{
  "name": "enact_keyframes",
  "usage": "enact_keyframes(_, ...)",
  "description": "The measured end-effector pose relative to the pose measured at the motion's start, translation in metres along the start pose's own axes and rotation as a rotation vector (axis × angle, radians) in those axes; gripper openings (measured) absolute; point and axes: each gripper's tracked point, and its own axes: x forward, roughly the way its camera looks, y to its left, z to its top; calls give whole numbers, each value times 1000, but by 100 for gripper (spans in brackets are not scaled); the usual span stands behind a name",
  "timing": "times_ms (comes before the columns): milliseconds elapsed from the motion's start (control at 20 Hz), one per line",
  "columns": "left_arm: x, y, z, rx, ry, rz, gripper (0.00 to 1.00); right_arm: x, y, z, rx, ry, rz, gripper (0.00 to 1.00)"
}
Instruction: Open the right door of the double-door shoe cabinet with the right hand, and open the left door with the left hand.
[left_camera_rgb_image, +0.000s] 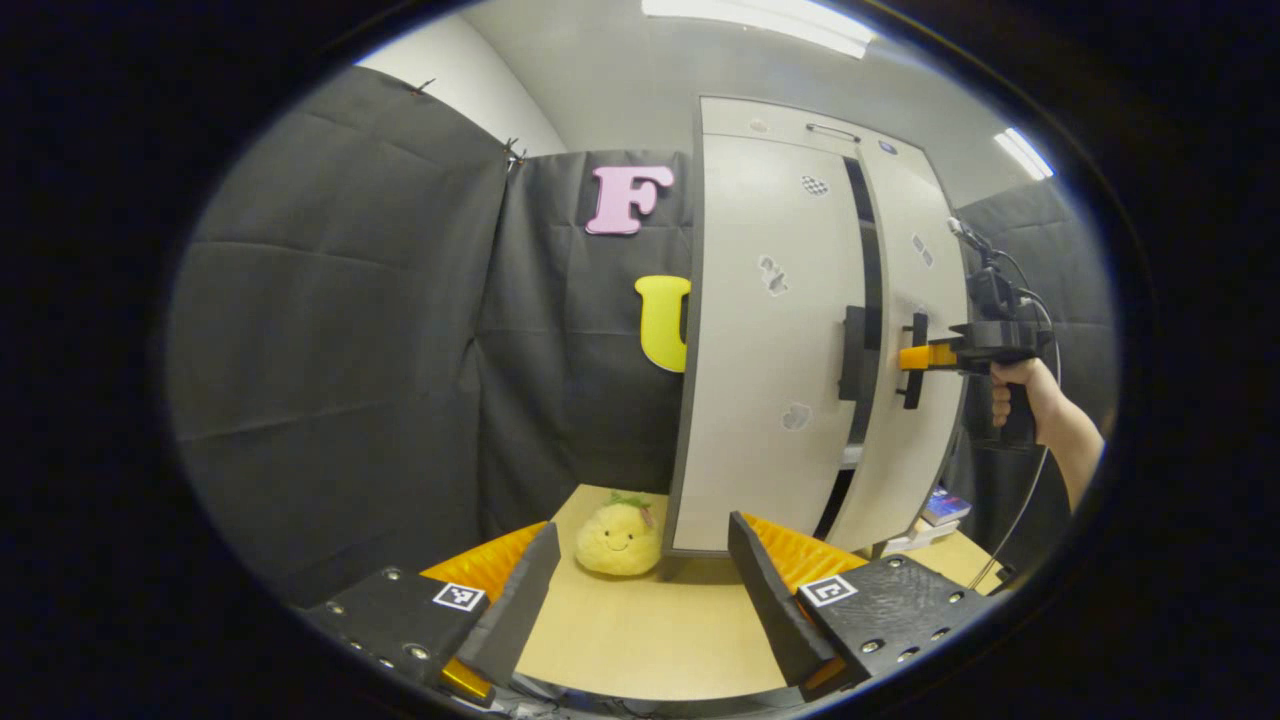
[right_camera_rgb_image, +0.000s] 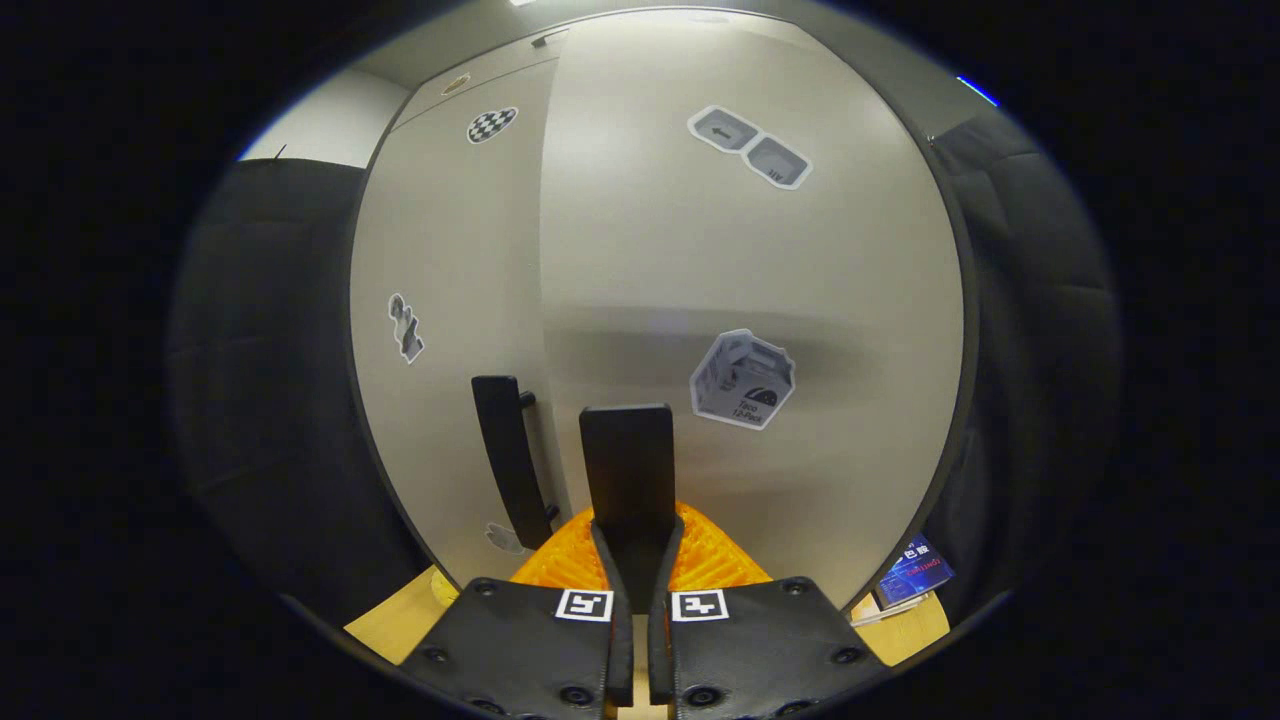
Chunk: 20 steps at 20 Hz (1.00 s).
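Left claw (left_camera_rgb_image: 640, 600): two flat wedge-shaped fingers on textured black housings. Each housing carries one square black-and-white marker and round-head screws along its edges. Ribbed plates sit behind the fingers.

Right claw (right_camera_rgb_image: 631, 560): same build, one marker per housing, screws at the corners. In the left gripper view it (left_camera_rgb_image: 908, 358) shows a black pistol-grip body, with a thin cable looping below the hand (left_camera_rgb_image: 1012, 385). Forearm bare, no sleeve.

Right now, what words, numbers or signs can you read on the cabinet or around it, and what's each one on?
No text reads clearly.
Box-shaped sticker on the right door: small print, too blurred to quote.
Paired sticker above it: an arrow sign on one half; the other half is unreadable.
Blue booklet: print too small.
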Motion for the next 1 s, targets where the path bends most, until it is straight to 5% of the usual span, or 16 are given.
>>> enact_keyframes(550,-16,-27,-10,-13,19,-31,98,-20,-18,-4,25,-25,5,7)
enact_keyframes(1000,0,-75,-12,21,29,-163,97,-35,-35,-4,38,-29,-41,7)
